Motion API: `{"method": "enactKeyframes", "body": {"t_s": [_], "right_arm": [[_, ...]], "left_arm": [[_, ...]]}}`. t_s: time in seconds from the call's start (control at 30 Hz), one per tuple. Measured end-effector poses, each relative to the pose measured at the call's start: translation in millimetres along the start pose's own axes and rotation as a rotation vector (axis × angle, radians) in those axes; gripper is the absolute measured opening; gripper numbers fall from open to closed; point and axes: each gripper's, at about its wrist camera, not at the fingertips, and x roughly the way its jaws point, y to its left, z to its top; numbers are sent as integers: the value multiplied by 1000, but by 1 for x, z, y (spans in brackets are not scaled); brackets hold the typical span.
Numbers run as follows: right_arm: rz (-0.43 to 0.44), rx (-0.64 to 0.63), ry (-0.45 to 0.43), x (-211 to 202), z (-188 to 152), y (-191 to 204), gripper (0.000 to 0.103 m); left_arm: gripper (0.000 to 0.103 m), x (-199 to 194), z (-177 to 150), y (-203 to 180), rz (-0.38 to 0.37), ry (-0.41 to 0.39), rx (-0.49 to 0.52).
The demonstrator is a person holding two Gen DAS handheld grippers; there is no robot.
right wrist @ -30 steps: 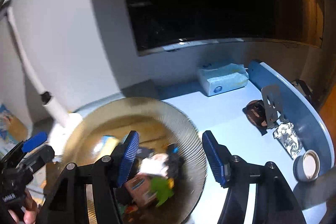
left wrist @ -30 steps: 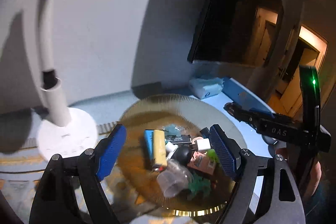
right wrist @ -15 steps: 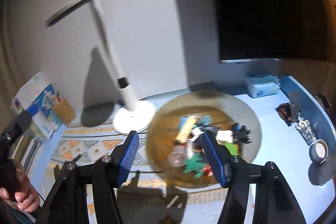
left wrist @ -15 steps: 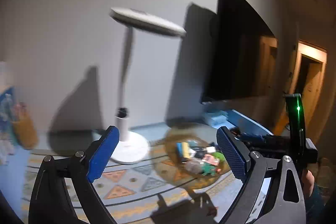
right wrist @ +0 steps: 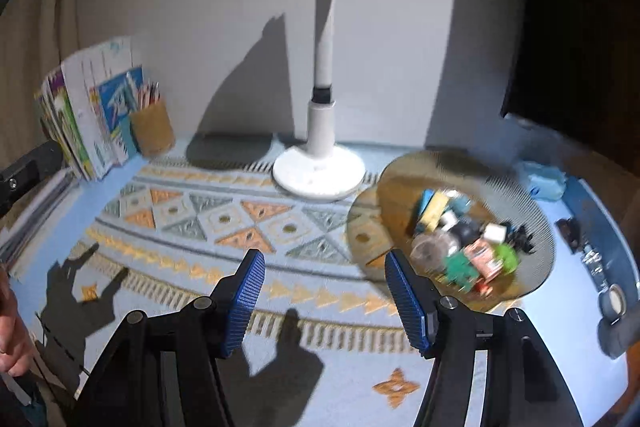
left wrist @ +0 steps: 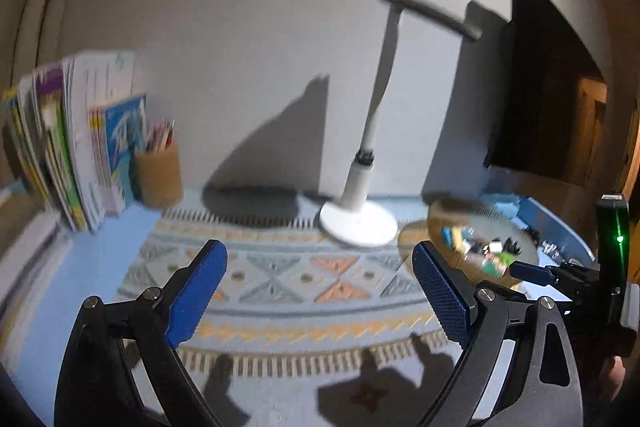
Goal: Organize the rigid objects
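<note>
A round amber glass dish (right wrist: 516,183) on the right of the desk holds several small rigid objects: a blue and yellow block (right wrist: 430,209), a white cube (right wrist: 494,233), green figures (right wrist: 460,267) and a clear cup. The dish also shows in the left wrist view (left wrist: 492,217). My right gripper (right wrist: 324,277) is open and empty, above the patterned mat, left of the dish. My left gripper (left wrist: 318,269) is open and empty, above the mat, well left of the dish. The right gripper's body shows in the left wrist view (left wrist: 568,277).
A white desk lamp (right wrist: 320,171) stands behind the patterned mat (right wrist: 224,223). Books (right wrist: 88,115) and a brown pencil cup (right wrist: 152,127) stand at the back left. A tissue pack (right wrist: 540,179), small items and a tape roll (right wrist: 614,301) lie along the right edge.
Both grippers have pulled back and up from right over the dish and swung left. The lamp, mat and books have come into view. Both stay open and empty.
</note>
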Motion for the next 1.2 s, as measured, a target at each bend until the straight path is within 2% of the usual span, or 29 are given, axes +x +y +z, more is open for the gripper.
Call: {"method": "enactKeyframes", "body": {"t_s": [0.27, 0.43, 1.2], "right_arm": [[11, 21, 98, 45, -22, 6, 61], [-1, 40, 148, 70, -32, 2, 61], [-22, 105, 273, 121, -49, -23, 61]], "left_arm": [[94, 49, -54, 3, 70, 144, 49], [94, 71, -74, 4, 79, 198, 53], [94, 100, -89, 11, 118, 326, 24]]}}
